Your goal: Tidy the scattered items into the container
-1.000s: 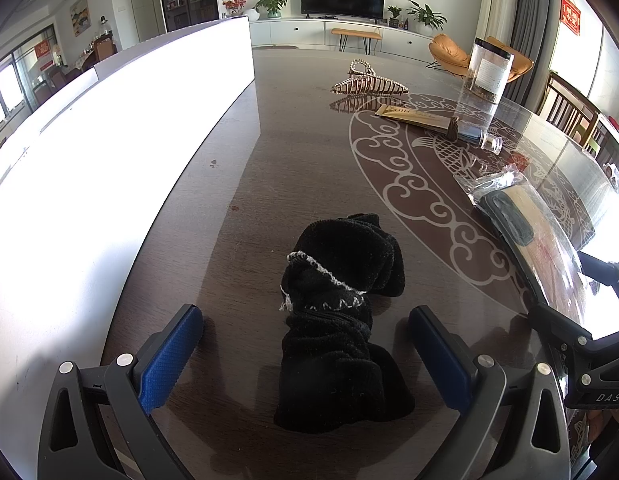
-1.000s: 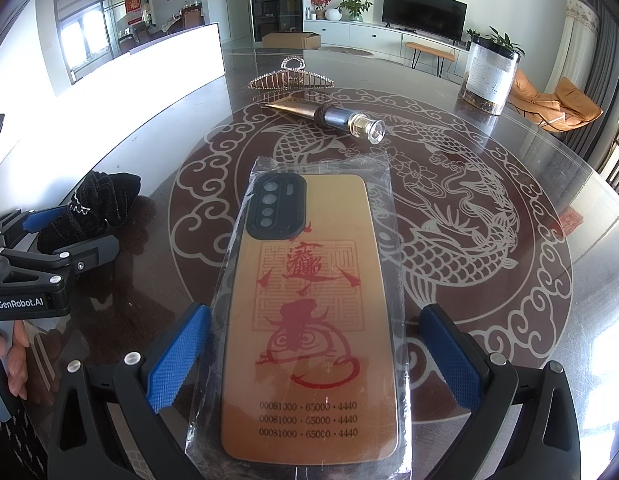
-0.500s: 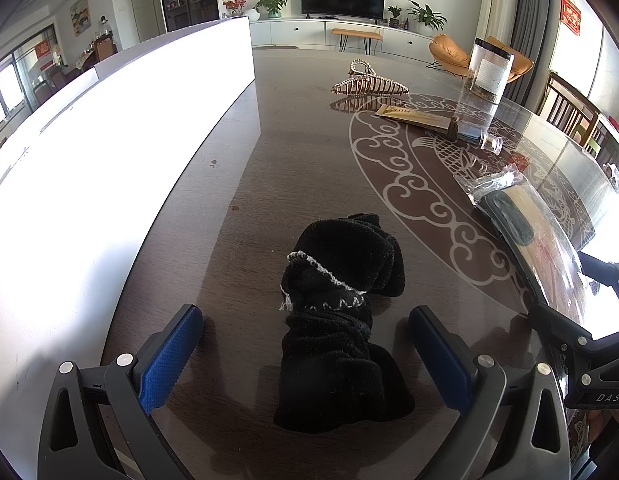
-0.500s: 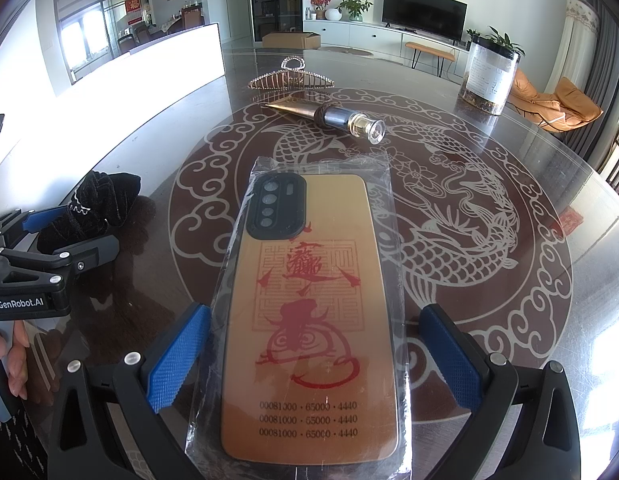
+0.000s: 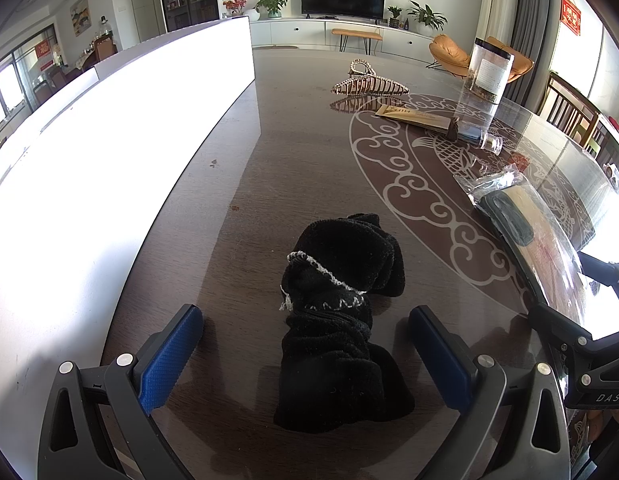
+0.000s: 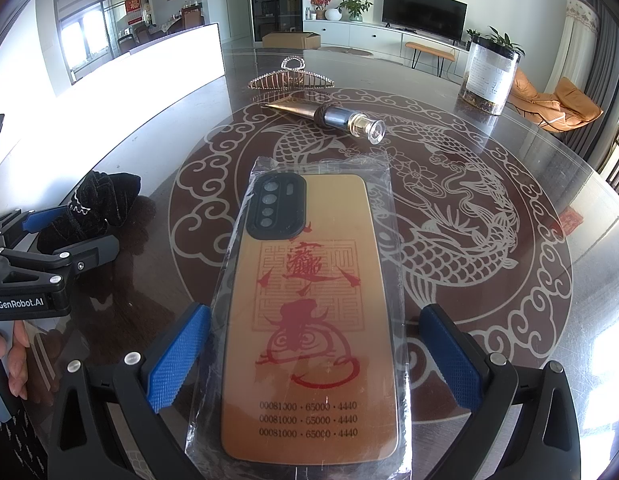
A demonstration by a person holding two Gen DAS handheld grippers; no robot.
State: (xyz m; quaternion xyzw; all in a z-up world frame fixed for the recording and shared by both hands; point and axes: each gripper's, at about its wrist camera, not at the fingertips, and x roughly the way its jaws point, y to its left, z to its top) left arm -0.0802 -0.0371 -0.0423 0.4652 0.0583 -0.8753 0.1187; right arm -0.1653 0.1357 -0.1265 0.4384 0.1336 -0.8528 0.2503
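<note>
Nothing shifts between the earlier views and this one — the left gripper [image 5: 305, 356] sits parted around the black sock [image 5: 341, 320] exactly as before, and the right gripper [image 6: 315, 356] sits parted around the bagged phone case [image 6: 309, 320] just the same — no item moves on the table [image 5: 269, 160]

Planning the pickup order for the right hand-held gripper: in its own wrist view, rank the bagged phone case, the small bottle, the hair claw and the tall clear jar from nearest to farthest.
1. Bagged phone case: lying between the open fingers of the right hand-held gripper.
2. Small bottle: ahead, near the table's centre.
3. Hair claw: beyond the bottle, slightly left.
4. Tall clear jar: far right; roughly as far as the claw, too close to call.
</note>
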